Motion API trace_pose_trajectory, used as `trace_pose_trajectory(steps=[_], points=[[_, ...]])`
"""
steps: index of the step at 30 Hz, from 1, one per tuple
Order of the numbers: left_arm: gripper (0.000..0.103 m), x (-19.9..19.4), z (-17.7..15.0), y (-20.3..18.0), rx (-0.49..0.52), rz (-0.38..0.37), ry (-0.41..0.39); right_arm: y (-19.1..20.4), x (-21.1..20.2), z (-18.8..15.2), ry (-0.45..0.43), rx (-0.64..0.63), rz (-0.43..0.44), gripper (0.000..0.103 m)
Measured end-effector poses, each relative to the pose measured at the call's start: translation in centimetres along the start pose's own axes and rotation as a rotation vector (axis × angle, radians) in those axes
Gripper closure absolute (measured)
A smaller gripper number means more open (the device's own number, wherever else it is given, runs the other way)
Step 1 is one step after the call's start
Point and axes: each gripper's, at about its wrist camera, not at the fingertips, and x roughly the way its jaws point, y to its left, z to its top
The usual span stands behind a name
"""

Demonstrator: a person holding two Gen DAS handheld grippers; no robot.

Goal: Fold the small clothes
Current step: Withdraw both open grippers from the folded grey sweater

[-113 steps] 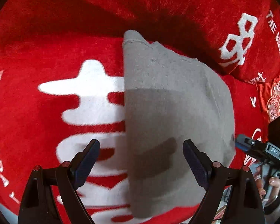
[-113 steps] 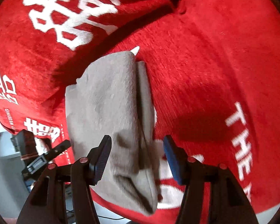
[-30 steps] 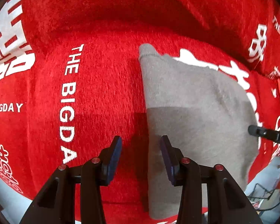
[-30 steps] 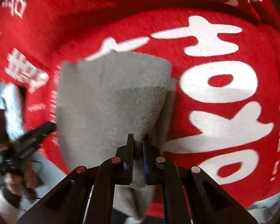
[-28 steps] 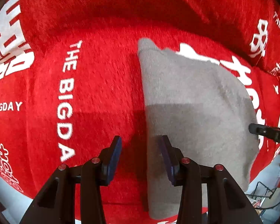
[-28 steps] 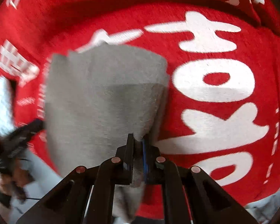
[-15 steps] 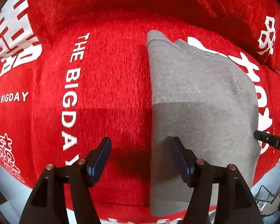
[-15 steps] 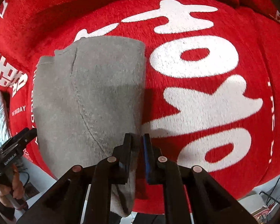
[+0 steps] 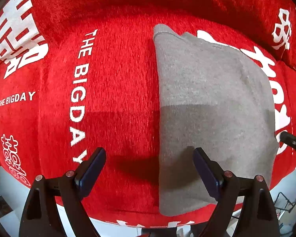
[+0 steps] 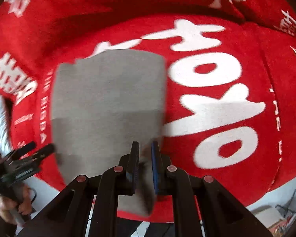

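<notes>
Garment (image 9: 213, 106): grey, folded, flat on red blanket (image 9: 116, 90). Left gripper (image 9: 149, 165) fingers wide apart, straddling left edge. Right gripper (image 10: 144, 163) fingers slightly parted around near right corner, grip unclear. Risk: cloth snagging on withdrawal, fold dragged open or skewed.

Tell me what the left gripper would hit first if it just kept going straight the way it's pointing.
Most likely the left edge of the grey garment or the red blanket beside it: the open left gripper straddles that edge, one finger over each. Depth is unclear, so which comes first is uncertain.
</notes>
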Motion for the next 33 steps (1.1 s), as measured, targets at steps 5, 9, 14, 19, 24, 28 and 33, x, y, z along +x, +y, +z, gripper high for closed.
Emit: trace_pose_trajectory(steps=[5,9,14,19,24,28,33], points=[[0.0,-0.2,-0.8,0.0,-0.001,0.012,0.008,2.2,3.7,-3.6,0.131,-0.081,-0.07,0.091],[0.0,-0.8,-1.8,-0.1,-0.004,0.053,0.006,0.4,4.9,-5.3,0.185,0.024,-0.078,0.091],[0.0,-1.6,-2.8,0.4,-0.042,0.045,-0.005,0.3,1.2,-4.3,0.1,0.044,-0.098,0.078],[0.0,-3.2,-2.6,-0.2,-0.041,0.053,-0.026,2.4,-1.3,-2.1,0.014,0.002,-0.154,0.027],[0.0,-4.6,-1.7,-0.7,-0.033,0.056,-0.062,4.3,-1.9,-0.7,-0.017,-0.033,-0.217,0.017],[0.0,-5.4,-1.3,-1.4,-0.013,0.047,-0.086,4.7,-1.7,-0.5,-0.023,-0.008,-0.245,0.017],[0.0,-5.6,-1.0,-1.6,-0.015,0.043,-0.084,4.2,-2.1,-0.6,-0.055,-0.002,-0.277,0.015]])
